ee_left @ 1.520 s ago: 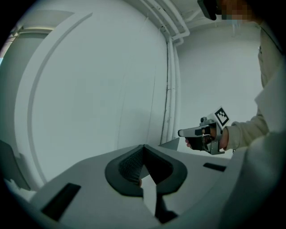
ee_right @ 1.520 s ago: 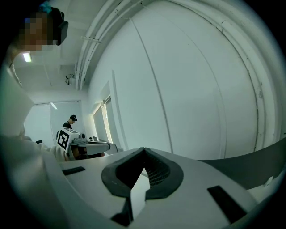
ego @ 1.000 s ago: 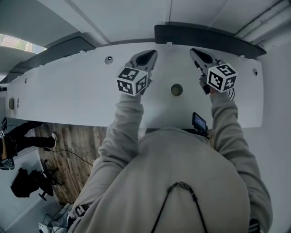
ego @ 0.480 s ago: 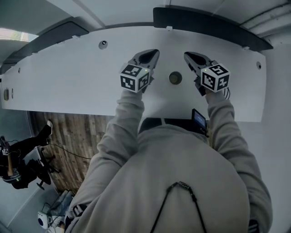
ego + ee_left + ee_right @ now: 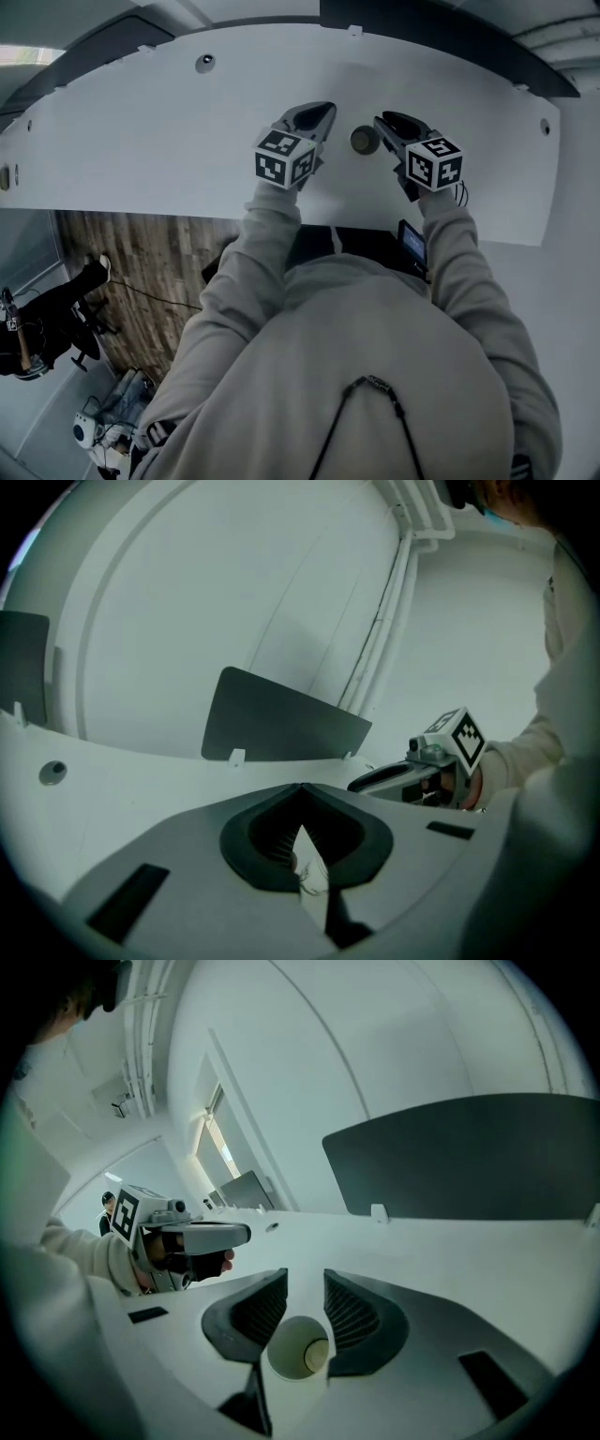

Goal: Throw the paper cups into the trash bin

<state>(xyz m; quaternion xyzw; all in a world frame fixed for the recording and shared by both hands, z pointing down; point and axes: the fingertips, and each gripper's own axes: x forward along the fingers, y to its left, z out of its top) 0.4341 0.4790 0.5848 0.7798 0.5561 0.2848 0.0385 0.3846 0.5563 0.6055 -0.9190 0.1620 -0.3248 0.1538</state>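
Grey left gripper [image 5: 323, 111] rests with jaws closed. Grey right gripper [image 5: 386, 122], its jaws narrow and opening, frames an unpinched, upright white paper cup [image 5: 365, 140]. Both sit well inside the long white table's [image 5: 141, 141] edges, with broad tabletop to the left.

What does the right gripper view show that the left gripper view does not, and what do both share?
Right gripper view only: a paper cup, mouth towards the camera, between the right gripper's opening jaws. Left gripper view only: the left gripper's jaws together. Both: the white table, a dark panel, the other gripper.
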